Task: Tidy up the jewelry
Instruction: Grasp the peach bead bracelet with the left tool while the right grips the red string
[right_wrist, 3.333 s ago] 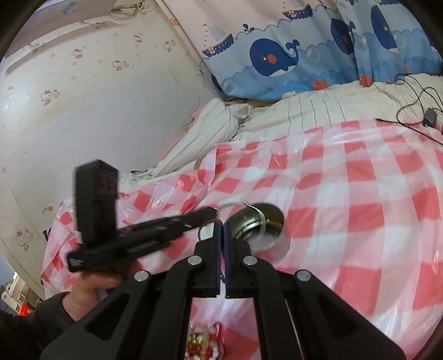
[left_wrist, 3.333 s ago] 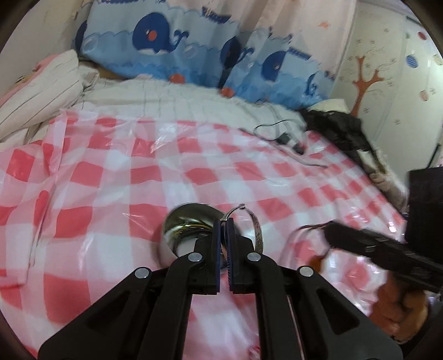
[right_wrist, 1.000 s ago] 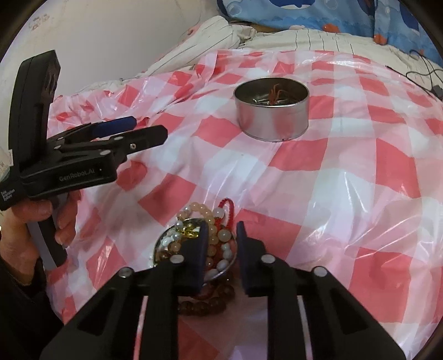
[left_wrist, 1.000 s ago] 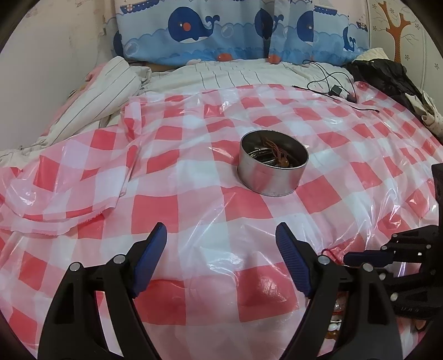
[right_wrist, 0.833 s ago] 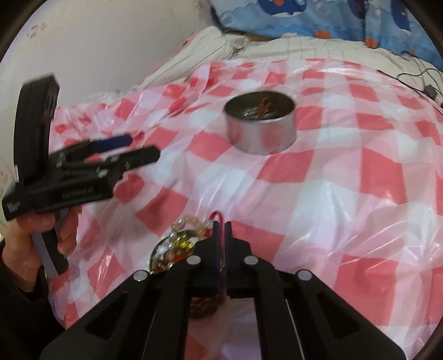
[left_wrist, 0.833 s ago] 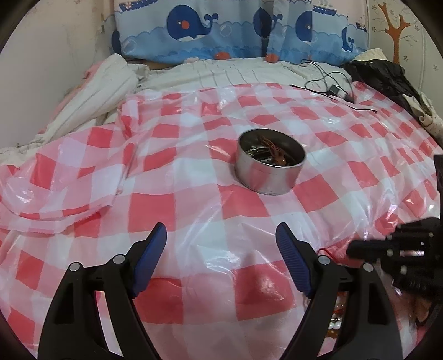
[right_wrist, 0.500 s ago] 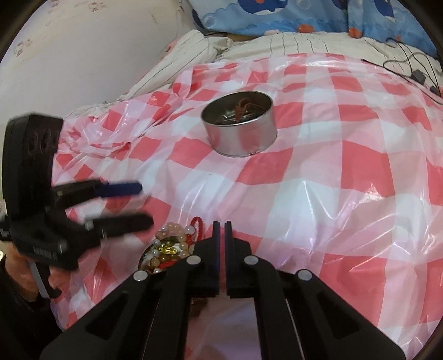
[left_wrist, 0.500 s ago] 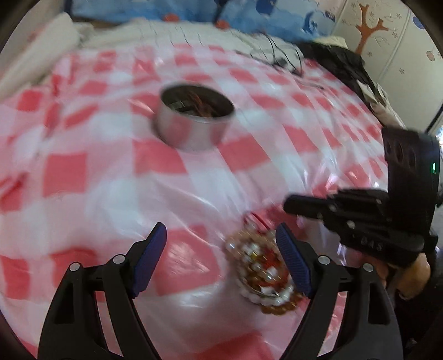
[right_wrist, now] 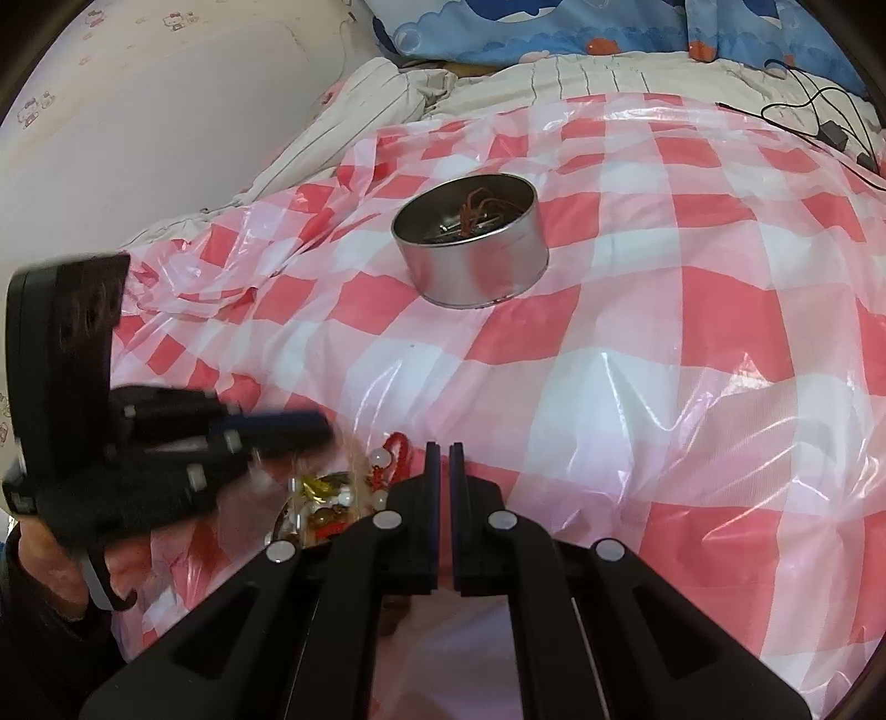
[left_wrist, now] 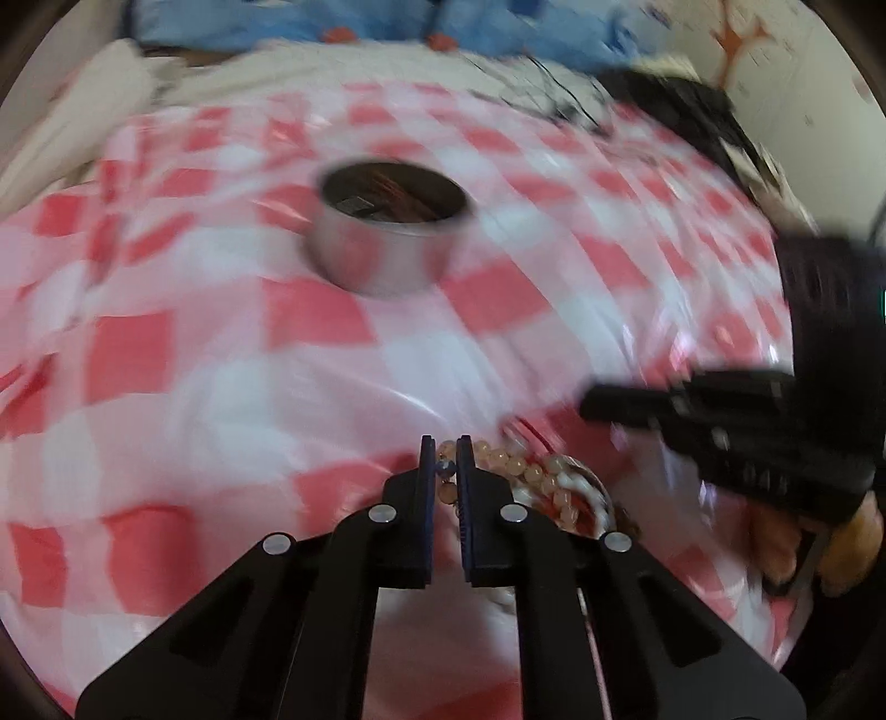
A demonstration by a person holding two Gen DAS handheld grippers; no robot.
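Note:
My left gripper is shut on a strand of pale orange beads at the near edge of the jewelry pile, a bead showing between its blue pads. The pile fills a small shiny dish on the red-checked plastic sheet. In the right wrist view the same pile lies lower left, with a red cord tassel beside my right gripper, which is shut with nothing between its fingers. The blurred left gripper reaches over the pile. A round metal tin holding red cord stands farther back.
The checked sheet covers a bed, crinkled at its left. A striped pillow and whale-print bedding lie beyond. A black cable with a charger runs at the far right. A person's hand grips the left tool.
My left gripper swung from facing the tin down to the bead dish and closed from wide open onto the beads. The right gripper shut beside the pile and has stayed shut.

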